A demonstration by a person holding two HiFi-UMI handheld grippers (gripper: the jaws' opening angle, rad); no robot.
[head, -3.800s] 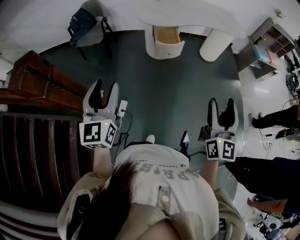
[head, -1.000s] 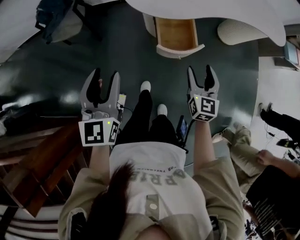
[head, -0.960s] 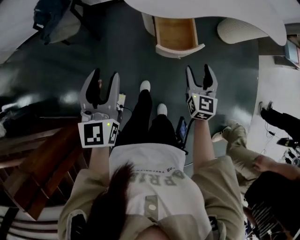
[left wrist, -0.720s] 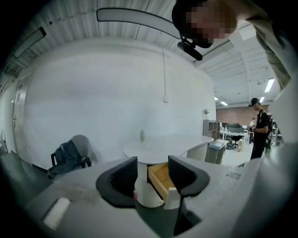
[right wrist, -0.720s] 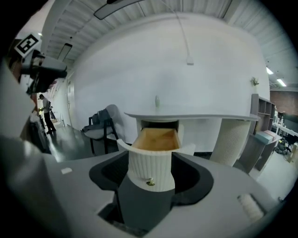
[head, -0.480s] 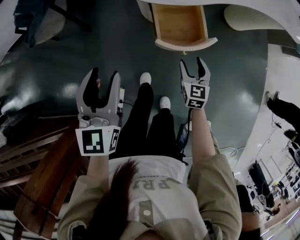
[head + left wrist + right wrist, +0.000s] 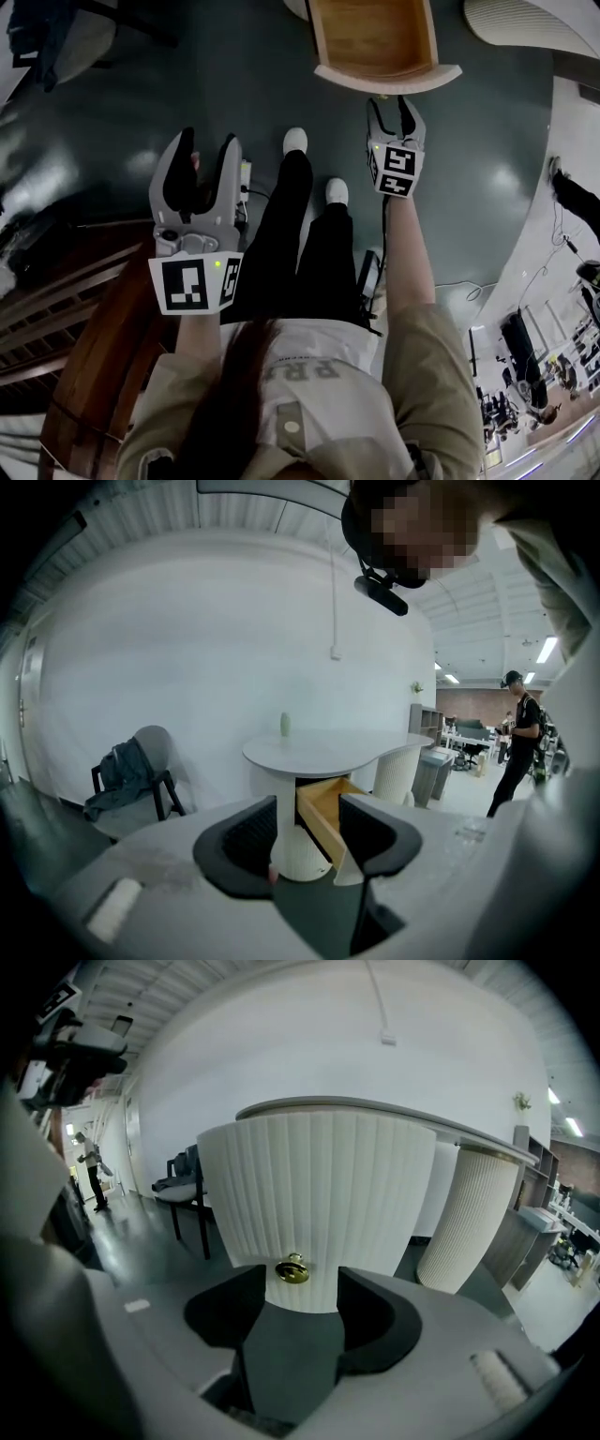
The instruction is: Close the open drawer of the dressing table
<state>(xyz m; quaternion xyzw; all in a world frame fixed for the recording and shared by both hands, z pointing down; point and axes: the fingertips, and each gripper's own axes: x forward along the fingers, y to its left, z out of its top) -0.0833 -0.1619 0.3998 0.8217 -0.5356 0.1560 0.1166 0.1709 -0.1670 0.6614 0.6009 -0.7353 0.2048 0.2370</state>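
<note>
The dressing table's drawer [image 7: 375, 37] stands pulled out, its wooden inside showing behind a white ribbed front [image 7: 387, 80]. My right gripper [image 7: 389, 101] is just short of that front, fingertips almost at it. In the right gripper view the brass knob [image 7: 292, 1270] sits straight ahead, level with the gap of the right gripper [image 7: 292, 1302]. Its jaws have just been closing but are open, with nothing pressed between the pads. My left gripper [image 7: 197, 155] hangs open well back at the left. The left gripper view shows the open drawer [image 7: 323, 813] from its side, beyond the left gripper [image 7: 307, 829].
The person's legs and white shoes [image 7: 295, 141] lie between the grippers. Dark wooden furniture [image 7: 75, 309] fills the lower left. A chair with a dark bag [image 7: 131, 771] stands left of the table, a ribbed pedestal [image 7: 464, 1218] to its right. A person [image 7: 516, 742] stands farther off.
Both grippers have come down. The right one has moved up to the drawer front with its jaws narrower. The drawer now looms larger at the top of the head view.
</note>
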